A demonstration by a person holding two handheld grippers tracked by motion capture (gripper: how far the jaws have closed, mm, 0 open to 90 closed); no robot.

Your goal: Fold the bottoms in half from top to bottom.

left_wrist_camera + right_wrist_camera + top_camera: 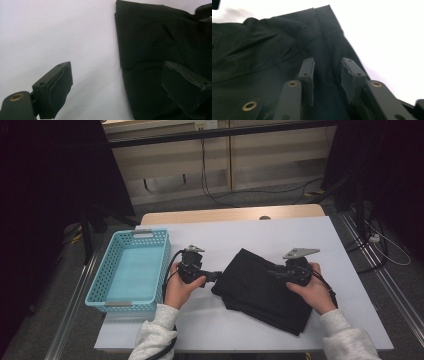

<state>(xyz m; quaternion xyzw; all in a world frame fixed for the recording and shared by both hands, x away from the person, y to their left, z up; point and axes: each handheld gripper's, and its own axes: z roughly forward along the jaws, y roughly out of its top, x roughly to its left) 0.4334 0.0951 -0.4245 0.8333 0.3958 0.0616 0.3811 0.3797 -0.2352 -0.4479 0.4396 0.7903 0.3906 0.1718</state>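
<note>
A folded black garment (260, 292) lies on the white table (250, 232), right of centre. My left gripper (216, 276) sits at its left edge, held by a hand. In the left gripper view it (117, 87) is open wide; one jaw hangs over bare table, the other over the garment (150, 37). My right gripper (274, 272) rests on the garment's upper right part and points left. In the right gripper view it (328, 80) stands open with a narrow gap, low over the dark cloth (262, 50), nothing pinched between the pads.
A teal plastic basket (120, 305) with nothing in it stands at the table's left edge, close to my left hand. Bare white tabletop lies behind and in front of the garment. Cables run across the floor beyond the table.
</note>
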